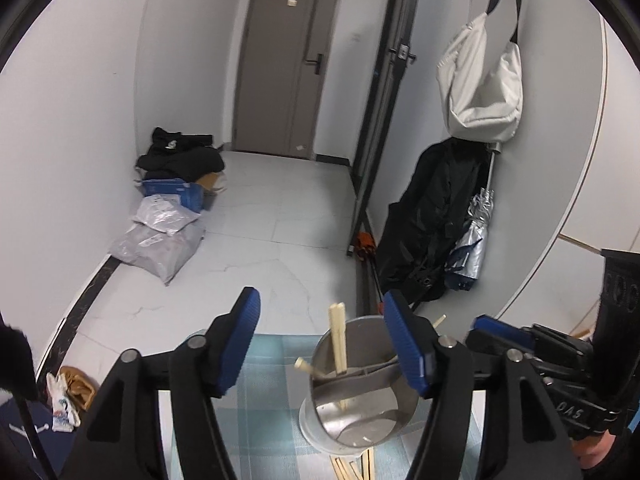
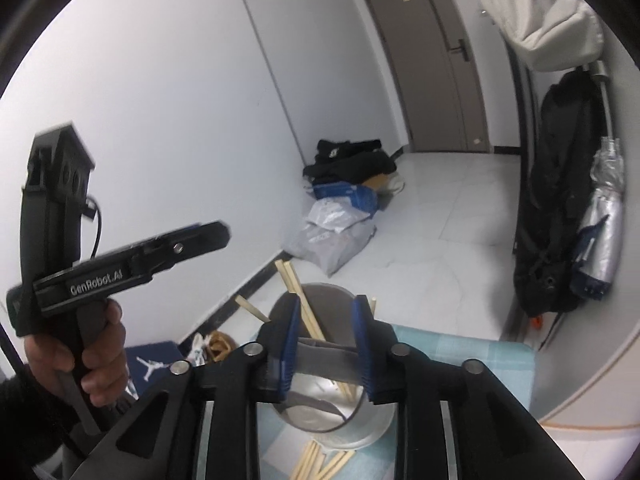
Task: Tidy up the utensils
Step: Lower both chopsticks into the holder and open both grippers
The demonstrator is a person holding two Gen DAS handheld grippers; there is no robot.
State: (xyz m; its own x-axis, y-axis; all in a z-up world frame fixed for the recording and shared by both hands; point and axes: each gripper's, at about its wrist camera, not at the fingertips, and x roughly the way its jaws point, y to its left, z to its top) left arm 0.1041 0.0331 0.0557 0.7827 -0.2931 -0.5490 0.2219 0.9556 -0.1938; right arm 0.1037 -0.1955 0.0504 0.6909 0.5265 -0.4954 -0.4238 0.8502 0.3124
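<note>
A steel utensil holder (image 1: 352,420) with a divider stands on a pale blue checked cloth (image 1: 272,360). Several wooden chopsticks (image 1: 338,340) lean upright inside it, and more chopsticks (image 1: 352,468) lie loose on the cloth at its near side. My left gripper (image 1: 320,308) is open above the holder's left, with nothing pressed between its blue pads. In the right wrist view my right gripper (image 2: 328,304) hovers over the holder (image 2: 316,412) with its jaws a little apart. The leaning chopsticks (image 2: 296,284) pass through the gap untouched. A hand holds the left gripper (image 2: 216,232) at the left.
The cloth's far edge (image 2: 460,352) drops to a white tiled floor. Grey parcels and a blue box (image 1: 160,232) sit by the left wall. A black coat (image 1: 432,220), a folded umbrella (image 1: 472,236) and a white bag (image 1: 480,88) hang at the right. A grey door (image 1: 288,60) is closed at the back.
</note>
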